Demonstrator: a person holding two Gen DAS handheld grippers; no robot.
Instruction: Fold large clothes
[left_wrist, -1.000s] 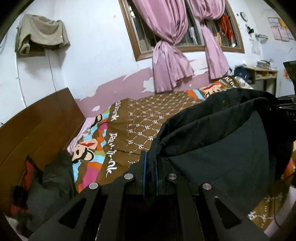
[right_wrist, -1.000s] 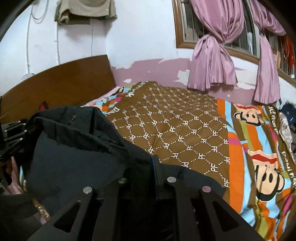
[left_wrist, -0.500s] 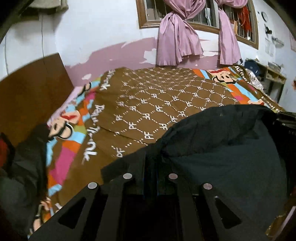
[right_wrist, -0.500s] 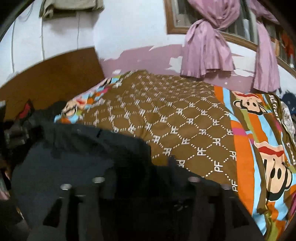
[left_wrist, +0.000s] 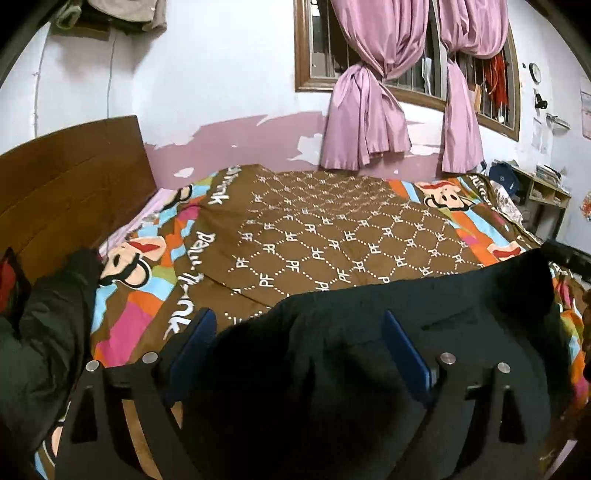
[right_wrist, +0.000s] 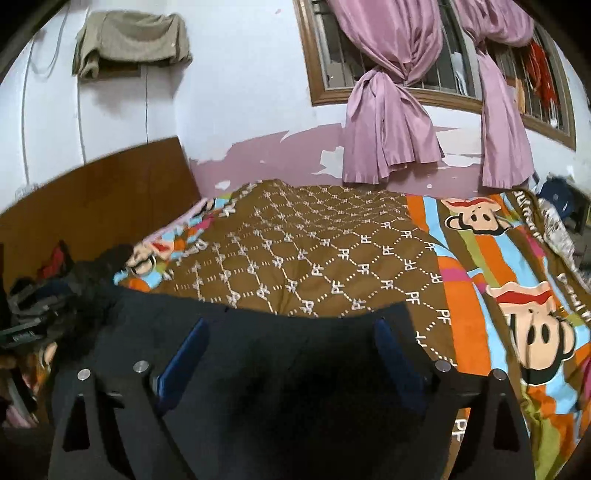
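A large black garment lies spread along the near edge of the bed, also filling the lower part of the right wrist view as the black garment. My left gripper has its jaws opening wide; the cloth lies loose between the blue pads, which do not press it. My right gripper is likewise opening, its blue pads apart over the garment's far edge with cloth lying under and between them. At the right rim of the left wrist view the right gripper's tip shows.
The bed carries a brown patterned quilt with cartoon borders. A wooden headboard stands on the left, with a heap of dark clothes beside it. Pink curtains hang at the barred window. A shelf stands at the far right.
Both grippers went from shut on the black garment to wide apart, letting it go. The garment dropped from a lifted bunch to lying low on the bed. The left view swung right.
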